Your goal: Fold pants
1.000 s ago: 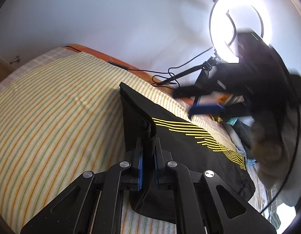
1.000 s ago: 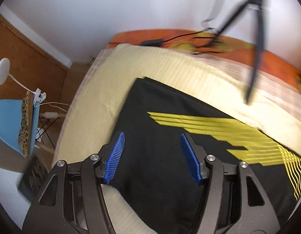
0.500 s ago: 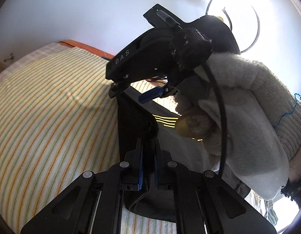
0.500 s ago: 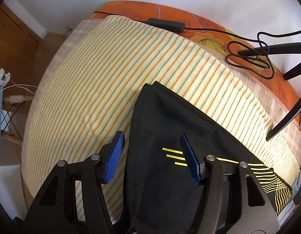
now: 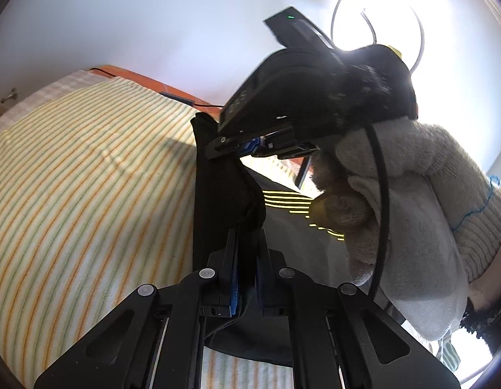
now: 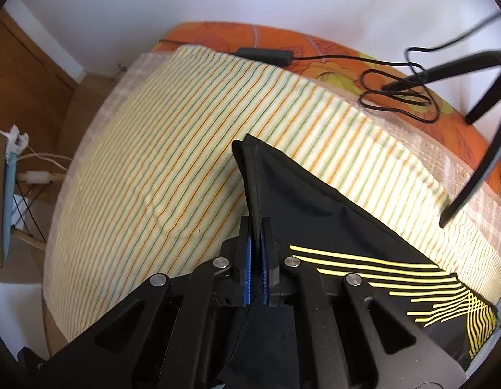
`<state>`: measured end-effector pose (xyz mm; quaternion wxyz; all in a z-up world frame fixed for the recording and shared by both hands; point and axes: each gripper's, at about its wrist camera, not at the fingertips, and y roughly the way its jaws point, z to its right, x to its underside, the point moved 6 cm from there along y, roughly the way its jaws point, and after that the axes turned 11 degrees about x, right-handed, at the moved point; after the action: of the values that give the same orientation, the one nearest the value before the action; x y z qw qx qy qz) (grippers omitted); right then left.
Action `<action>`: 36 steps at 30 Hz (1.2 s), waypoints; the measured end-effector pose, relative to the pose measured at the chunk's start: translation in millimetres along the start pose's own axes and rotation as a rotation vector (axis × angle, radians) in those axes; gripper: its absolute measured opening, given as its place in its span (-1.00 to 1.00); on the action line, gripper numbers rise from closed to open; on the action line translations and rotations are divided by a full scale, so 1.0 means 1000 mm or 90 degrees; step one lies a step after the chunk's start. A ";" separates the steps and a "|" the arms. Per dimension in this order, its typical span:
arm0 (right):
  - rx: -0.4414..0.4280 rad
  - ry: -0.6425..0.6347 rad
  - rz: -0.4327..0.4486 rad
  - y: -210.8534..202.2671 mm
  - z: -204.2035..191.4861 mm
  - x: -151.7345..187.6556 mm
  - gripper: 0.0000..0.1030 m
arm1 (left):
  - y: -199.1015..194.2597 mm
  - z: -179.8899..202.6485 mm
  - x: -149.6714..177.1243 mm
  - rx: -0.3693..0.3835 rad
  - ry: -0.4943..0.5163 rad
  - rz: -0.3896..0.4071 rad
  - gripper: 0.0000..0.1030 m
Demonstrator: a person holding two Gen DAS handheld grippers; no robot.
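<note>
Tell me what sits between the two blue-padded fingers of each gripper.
Black pants fabric in both. The left gripper pinches a bunched edge of the black pants with yellow stripes in the left wrist view; the right gripper clamps their hem in the right wrist view.

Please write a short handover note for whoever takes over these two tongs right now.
Left tongs: shut on the pants' hem edge.
Right tongs: shut on the same edge, further along; gloved hand visible holding them.
Pants: black with yellow stripes, lying on the striped sheet, gripped edge lifted.
Done: both grips taken.
Left: probably carry the held edge over to make the fold, lay flat, release.
</note>
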<state>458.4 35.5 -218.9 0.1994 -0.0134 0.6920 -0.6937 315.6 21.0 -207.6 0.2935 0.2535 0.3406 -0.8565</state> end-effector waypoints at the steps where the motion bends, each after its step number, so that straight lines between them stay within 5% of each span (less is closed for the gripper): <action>1: -0.005 0.008 0.008 -0.006 0.006 0.002 -0.90 | 0.001 -0.002 -0.002 0.002 -0.003 0.000 -0.87; 20: -0.059 0.144 0.084 -0.062 0.125 0.053 -0.91 | 0.039 0.088 0.009 0.051 0.061 -0.048 -0.87; 36: -0.081 0.244 0.086 -0.062 0.262 0.136 -0.91 | 0.127 0.178 0.054 0.091 0.117 -0.142 -0.87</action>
<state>394.6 -256.7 -183.0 0.1090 0.1531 0.7590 -0.6234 322.2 -202.4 -183.2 0.1454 0.3115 0.3304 -0.8790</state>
